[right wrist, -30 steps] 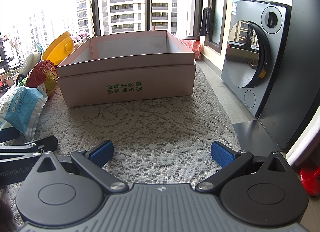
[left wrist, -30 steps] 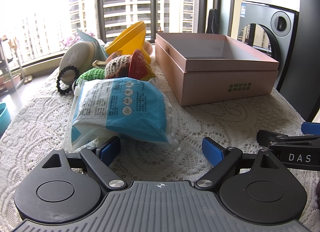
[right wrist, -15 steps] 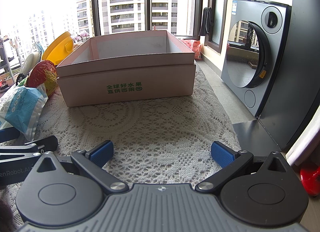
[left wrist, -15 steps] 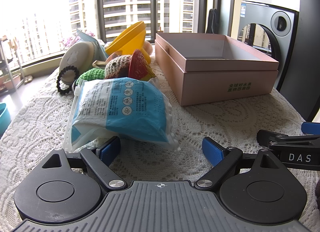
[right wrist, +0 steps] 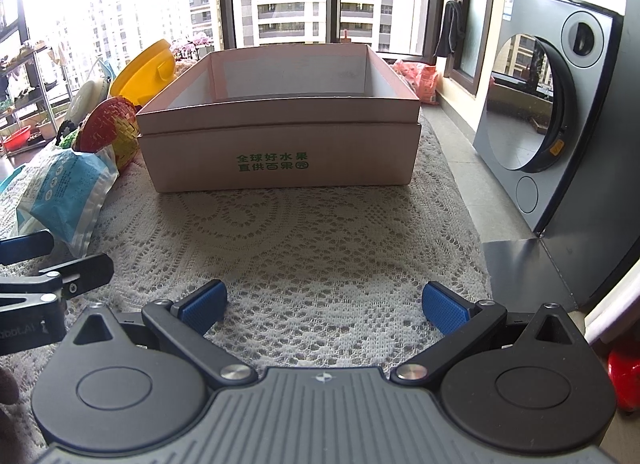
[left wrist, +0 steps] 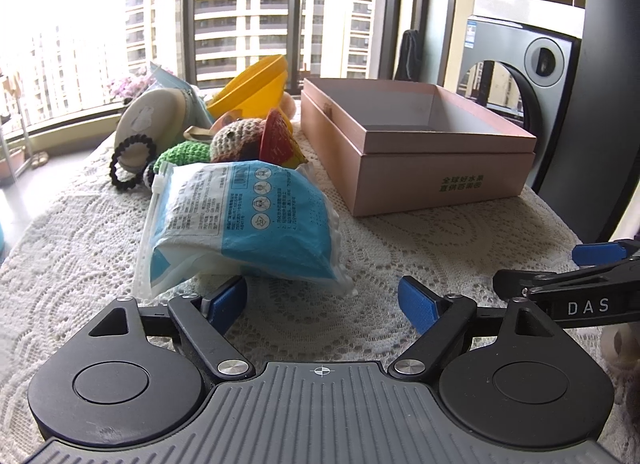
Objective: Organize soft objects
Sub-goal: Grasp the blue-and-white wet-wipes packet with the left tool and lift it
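The task looks barely begun: the pink box (right wrist: 280,152) sits empty on the lace cloth, while the blue-and-white packet (left wrist: 244,224) and the crocheted toys (left wrist: 224,144) lie beside it. The left gripper (left wrist: 322,296) and right gripper (right wrist: 324,304) both gape, holding nothing.

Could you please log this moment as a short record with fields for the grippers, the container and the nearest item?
left gripper: open, holding nothing
right gripper: open, holding nothing
container: pink cardboard box with green print, open top, nothing visible inside
nearest item: blue and white plastic pouch, just ahead of the left gripper
surface: white lace tablecloth
pile behind pouch: green crocheted toy, yellow plastic bowl
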A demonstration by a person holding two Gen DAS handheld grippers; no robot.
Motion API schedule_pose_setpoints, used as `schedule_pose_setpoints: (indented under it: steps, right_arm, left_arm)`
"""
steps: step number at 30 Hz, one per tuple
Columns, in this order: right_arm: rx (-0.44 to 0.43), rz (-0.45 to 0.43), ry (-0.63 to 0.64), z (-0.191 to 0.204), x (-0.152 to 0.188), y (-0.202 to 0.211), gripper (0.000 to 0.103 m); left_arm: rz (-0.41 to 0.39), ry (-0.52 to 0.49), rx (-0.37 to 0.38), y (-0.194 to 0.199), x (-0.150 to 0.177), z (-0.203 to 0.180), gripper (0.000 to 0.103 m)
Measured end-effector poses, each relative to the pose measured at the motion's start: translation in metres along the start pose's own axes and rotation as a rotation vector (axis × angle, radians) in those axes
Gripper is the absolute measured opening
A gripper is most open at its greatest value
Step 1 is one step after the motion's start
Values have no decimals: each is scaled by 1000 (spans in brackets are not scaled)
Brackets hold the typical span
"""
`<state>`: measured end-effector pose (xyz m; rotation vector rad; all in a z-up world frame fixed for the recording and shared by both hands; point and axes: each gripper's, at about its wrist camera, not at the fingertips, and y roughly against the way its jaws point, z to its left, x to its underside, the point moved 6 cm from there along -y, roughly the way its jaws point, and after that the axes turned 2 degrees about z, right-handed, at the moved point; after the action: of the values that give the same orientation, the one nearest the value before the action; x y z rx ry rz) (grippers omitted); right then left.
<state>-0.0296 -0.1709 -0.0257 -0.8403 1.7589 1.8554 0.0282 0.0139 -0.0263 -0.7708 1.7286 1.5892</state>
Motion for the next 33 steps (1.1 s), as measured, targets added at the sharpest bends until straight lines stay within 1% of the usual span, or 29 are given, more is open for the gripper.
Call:
schedule_pose_setpoints:
  steps: [3,6,8,9,10,12,13,15,17,20,21,22,24,26,27,28,29,31,32,33]
  right_arm:
    - [-5,4,14,1,0,-2,103]
    - [-24,41,39,-1,-3,-8,103]
    - [-67,88,93,5,-8,-9,103]
    - [-120,118,151,15,-11,-8,103]
    - [-159,109,193,24,-14,-5,102]
    - [-210,14,317,54,-22,11,102]
    - [-242,-35,420,79,-27,18,102]
    - [-303,-89,536,116,-34,23,102]
    - [-361,-103,611,153,-44,15,102]
    - [-363,-108,671,192,-53,-4,102]
    - [-361,-101,675,198,-56,-11,101]
    - [-361,-93,671,202,-58,-16,97]
    - [-384,-69,636,202,-61,-22,93]
    - [-411,-57,591,196,-59,-19,77]
    - [-411,-31,575,190,-55,-16,52]
    - [-424,15,557,185,-52,-14,51]
    - [-426,40,523,178,-50,-9,51]
    - [-457,96,460,165,-43,0,51]
    - [-483,128,417,158,-39,4,51]
    - [-510,152,381,155,-35,8,51]
  left_arm:
    - [-43,10,23,20,2,14,87]
    - [-60,83,38,35,1,46,87]
    - [-73,145,31,40,-3,74,86]
    - [-80,170,19,42,-5,87,86]
    - [-83,186,6,43,-6,99,86]
    - [-85,206,-21,44,-12,121,85]
    - [-88,215,-34,44,-14,130,85]
    - [-93,237,-44,44,-19,146,84]
    - [-94,261,-34,43,-23,157,83]
    - [-87,258,-1,39,-28,166,82]
    - [-87,240,7,37,-32,167,82]
    - [-88,219,11,34,-36,168,82]
    - [-96,178,10,27,-44,169,82]
    - [-113,165,21,19,-53,176,82]
    - [-117,171,26,13,-58,180,82]
    - [-119,181,38,4,-64,185,81]
    - [-110,188,48,-5,-68,189,80]
    - [-79,202,53,-19,-72,193,74]
    - [-66,208,66,-24,-73,192,68]
    - [-58,216,95,-25,-73,190,65]
